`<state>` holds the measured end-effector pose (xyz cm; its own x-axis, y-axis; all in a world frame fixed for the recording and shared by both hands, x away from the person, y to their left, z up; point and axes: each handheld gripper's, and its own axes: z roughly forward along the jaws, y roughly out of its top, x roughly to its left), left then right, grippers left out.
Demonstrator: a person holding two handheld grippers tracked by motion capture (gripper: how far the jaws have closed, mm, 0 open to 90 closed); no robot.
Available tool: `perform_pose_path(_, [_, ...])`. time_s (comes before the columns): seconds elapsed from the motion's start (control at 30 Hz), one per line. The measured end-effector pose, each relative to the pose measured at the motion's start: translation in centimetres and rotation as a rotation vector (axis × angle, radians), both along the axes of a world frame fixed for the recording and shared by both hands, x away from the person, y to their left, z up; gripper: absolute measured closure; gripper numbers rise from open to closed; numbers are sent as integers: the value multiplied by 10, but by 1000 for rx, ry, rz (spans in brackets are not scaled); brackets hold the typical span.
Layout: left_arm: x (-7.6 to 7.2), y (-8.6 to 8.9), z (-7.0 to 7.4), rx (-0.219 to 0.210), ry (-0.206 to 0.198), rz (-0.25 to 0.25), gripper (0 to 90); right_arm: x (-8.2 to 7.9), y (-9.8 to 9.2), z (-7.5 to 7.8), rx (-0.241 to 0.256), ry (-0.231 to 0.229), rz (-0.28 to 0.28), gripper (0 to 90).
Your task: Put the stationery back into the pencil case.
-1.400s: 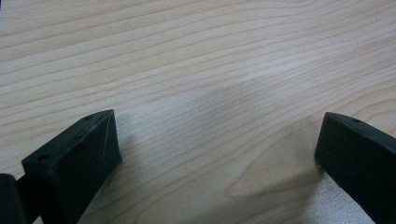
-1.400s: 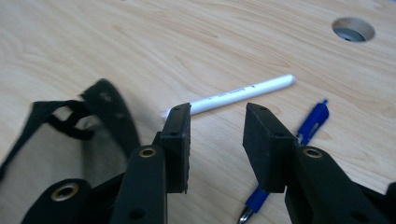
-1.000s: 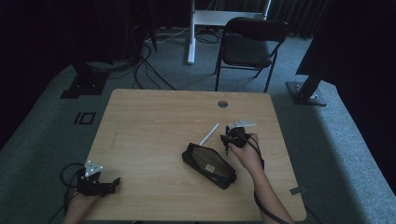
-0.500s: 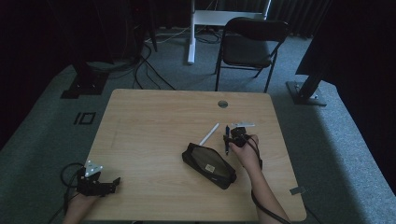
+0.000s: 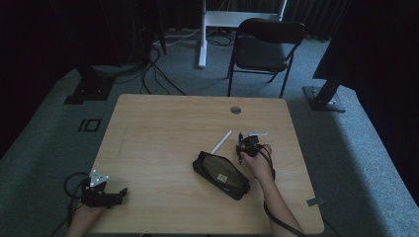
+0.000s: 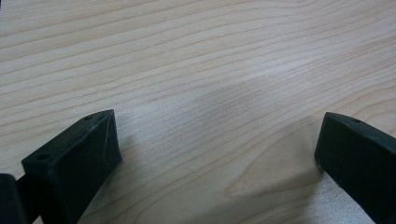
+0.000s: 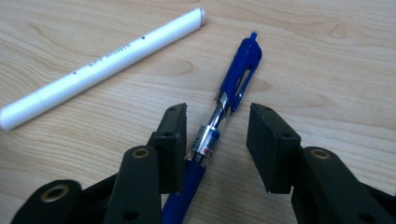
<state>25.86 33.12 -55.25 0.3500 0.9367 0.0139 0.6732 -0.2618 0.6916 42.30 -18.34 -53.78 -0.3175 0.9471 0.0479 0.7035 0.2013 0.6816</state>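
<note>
Dim studio, pale wooden tabletop point(image 5: 163, 128): the right gripper point(image 7: 217, 135) straddles a blue pen point(image 7: 219, 123), jaws apart, beside a white marker point(image 7: 102, 60). Closing off-center could roll it away. The left gripper point(image 6: 217, 154) idles, jaws apart.

Our left gripper point(image 5: 104, 193), near the table's point(image 5: 163, 123) front left corner, is matt black with a grey three-cornered plate on top and a black cable looping off beyond the table edge. Our right gripper point(image 7: 217, 140) has two blocky black jaws, each pad with a small hole, on black links with brass-ringed pivots. Our forearms are bare; no sleeves reach them.
</note>
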Motion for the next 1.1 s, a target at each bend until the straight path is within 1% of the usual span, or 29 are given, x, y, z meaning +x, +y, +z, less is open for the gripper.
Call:
perform_pose_path(0.1, [0,0,0,0,0,0,1,0,1,-1,-13,-5,-5,600])
perform_pose_path(0.2, [0,0,0,0,0,0,1,0,2,0,-44,-6,-3,633])
perform_pose_path(0.27, [0,0,0,0,0,0,1,-1,2,1,-49,2,-2,661])
perform_pose_path(0.43, [0,0,0,0,0,0,1,0,0,2,-53,12,-2,674])
perform_pose_path(0.53, [0,0,0,0,0,0,1,0,-1,2,-46,18,-6,701])
perform_pose_path(0.63, [0,0,0,0,0,0,1,1,-3,2,-23,28,-7,761])
perform_pose_path(0.67, [0,0,0,0,0,0,1,1,-4,3,-26,30,-7,790])
perform_pose_path(0.73, [0,0,0,0,0,0,1,1,-6,3,-11,33,-7,792])
perform_pose_path(0.87, [0,0,0,0,0,0,1,2,-11,3,8,39,-27,793])
perform_pose_path(0.93, [0,0,0,0,0,0,1,2,-13,4,23,50,-39,793])
perform_pose_path(1.0, [0,0,0,0,0,0,1,2,-18,5,44,42,-46,793])
perform_pose_path(1.1, [0,0,0,0,0,0,1,1,-24,9,54,31,-56,793])
